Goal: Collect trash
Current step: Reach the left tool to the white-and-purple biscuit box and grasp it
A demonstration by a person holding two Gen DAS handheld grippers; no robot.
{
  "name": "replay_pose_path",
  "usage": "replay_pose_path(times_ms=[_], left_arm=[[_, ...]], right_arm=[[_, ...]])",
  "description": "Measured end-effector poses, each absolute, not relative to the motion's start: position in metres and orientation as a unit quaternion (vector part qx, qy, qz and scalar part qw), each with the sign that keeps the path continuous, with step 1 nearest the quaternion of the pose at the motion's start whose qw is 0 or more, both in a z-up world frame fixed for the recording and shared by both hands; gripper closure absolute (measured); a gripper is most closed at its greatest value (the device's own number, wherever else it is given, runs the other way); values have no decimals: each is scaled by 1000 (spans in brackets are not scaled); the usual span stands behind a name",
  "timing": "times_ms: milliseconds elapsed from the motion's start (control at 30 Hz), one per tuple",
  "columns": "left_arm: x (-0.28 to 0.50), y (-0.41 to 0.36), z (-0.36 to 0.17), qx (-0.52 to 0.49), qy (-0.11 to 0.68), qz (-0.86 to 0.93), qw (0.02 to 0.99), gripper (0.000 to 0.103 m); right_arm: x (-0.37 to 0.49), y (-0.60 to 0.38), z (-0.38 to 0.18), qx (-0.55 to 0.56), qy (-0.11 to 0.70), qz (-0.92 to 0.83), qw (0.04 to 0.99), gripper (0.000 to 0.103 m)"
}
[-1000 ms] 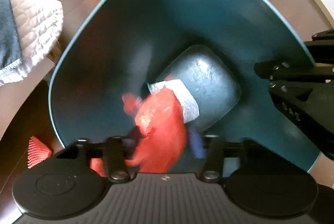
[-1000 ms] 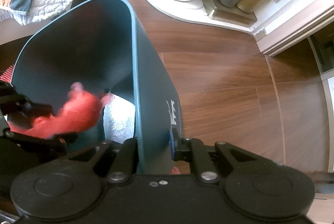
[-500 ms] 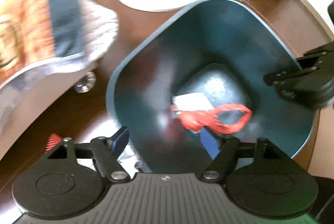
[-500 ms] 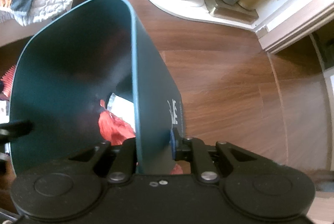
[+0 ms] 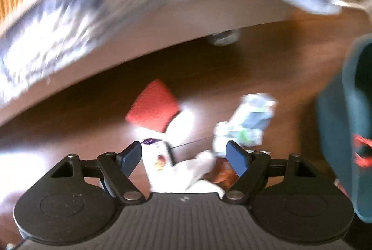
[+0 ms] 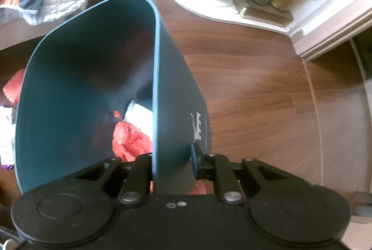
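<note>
While right gripper (image 6: 173, 162) clamped teal bin (image 6: 88, 77) wall, red wrapper (image 6: 130, 141) lay inside bin. Left gripper (image 5: 183, 154) hung wide open, empty, over floor litter: red packet (image 5: 153, 109), blue-white wrapper (image 5: 251, 119). Judged step: fetching next piece; next move needs descent, centring, closing. Bin's white lettering unreadable.
</note>
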State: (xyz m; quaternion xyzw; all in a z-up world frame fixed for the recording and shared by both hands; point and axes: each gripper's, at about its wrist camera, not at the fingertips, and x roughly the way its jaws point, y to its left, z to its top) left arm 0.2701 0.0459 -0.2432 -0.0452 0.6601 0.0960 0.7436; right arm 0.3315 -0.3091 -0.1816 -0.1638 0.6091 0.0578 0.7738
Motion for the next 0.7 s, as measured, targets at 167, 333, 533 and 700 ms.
replay_pose_path(times_ms=[167,333,533,700], left_arm=[[268,85,-309,-98,709,157,681,24],[263,93,-357,-93,735,172,649,24],[265,98,-413,-94,759,171,621,24],[268,104,-435,-116,765,186,605,25]], right_arm=[[336,-306,-182,-174,607,58,773,86],[338,-305,-182,-177,608,55,772,88],[345,-306,-184,-179,611,39,770,91],[347,-308,-186,-179,613,28,769,92]])
